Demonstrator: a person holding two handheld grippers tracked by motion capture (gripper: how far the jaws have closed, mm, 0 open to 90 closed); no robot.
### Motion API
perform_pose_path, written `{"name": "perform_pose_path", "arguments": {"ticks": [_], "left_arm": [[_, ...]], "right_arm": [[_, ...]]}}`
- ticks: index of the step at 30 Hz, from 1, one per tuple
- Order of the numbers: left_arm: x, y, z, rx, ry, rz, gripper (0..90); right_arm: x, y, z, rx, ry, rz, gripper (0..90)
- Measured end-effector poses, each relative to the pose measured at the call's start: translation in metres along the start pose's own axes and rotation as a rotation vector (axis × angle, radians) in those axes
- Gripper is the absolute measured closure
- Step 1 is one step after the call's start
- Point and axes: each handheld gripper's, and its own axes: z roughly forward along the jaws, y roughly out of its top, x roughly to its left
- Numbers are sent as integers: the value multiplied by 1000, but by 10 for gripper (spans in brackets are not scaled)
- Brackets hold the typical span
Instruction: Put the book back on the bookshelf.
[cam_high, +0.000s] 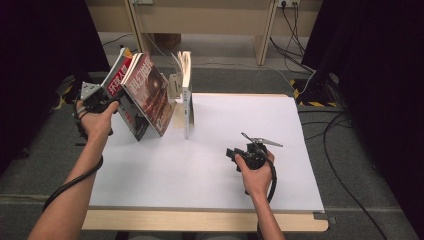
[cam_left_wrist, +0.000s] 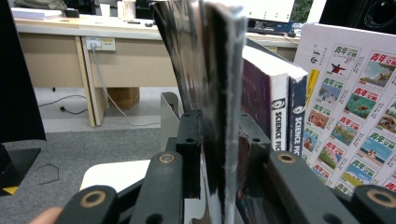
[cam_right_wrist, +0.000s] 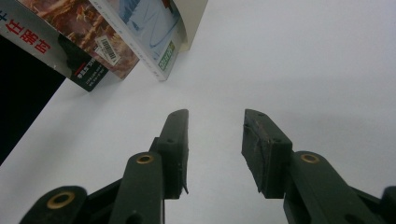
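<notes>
So the left gripper (cam_high: 107, 102) has its jaws around a thick magazine (cam_left_wrist: 219, 93) at the table's (cam_high: 240, 150) back-left corner, leaning with the other magazines (cam_high: 147, 92), though I can't tell if the pads actually press on it. Two spines (cam_left_wrist: 285, 126) beside it read "SCIENCE FIC…", and the right gripper (cam_right_wrist: 215, 149) sits spread wide over bare white tabletop.

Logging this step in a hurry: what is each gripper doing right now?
Left gripper: jaws either side of a leaning magazine; cannot tell whether the pads still press on it.
Right gripper: open, holding nothing, over the white table.
</notes>
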Motion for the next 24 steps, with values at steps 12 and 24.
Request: {"name": "perform_pose_path", "arguments": {"ticks": [12, 24], "left_arm": [[2, -3, -8, 21, -11, -35, 628], [2, -6, -13, 28, 2, -54, 515]], "right_arm": [[1, -1, 1, 3, 2, 5, 616], [1, -1, 2, 5, 2, 3, 616]]}}
